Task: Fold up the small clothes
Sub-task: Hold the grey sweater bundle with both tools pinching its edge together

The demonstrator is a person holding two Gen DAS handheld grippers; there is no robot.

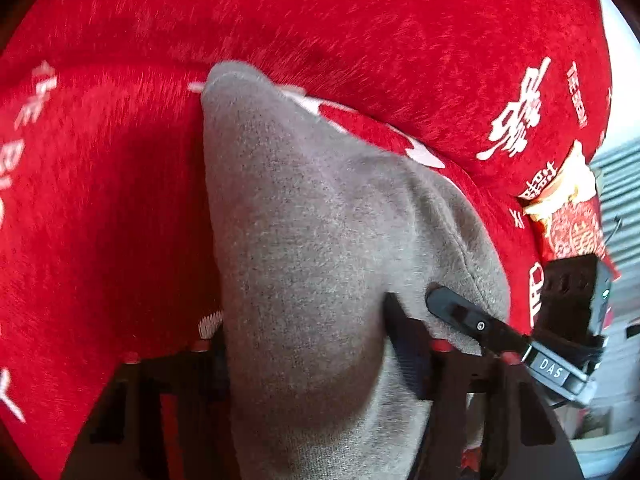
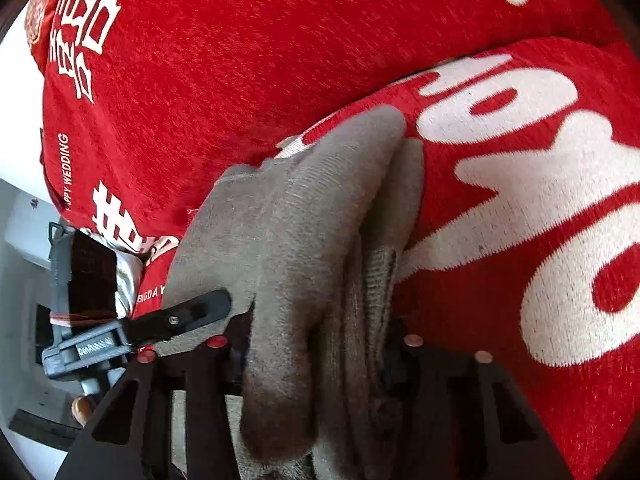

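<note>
Red plush cloth with white lettering fills both views. On it lies a grey knit sock, its long axis running away from the cameras. Left gripper and right gripper each clamp its near end.

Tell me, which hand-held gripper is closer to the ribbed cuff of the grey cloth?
Right. The right hand-held gripper clamps the ribbed cuff between its fingers; the left hand-held gripper grips a plain part of the grey cloth.
</note>
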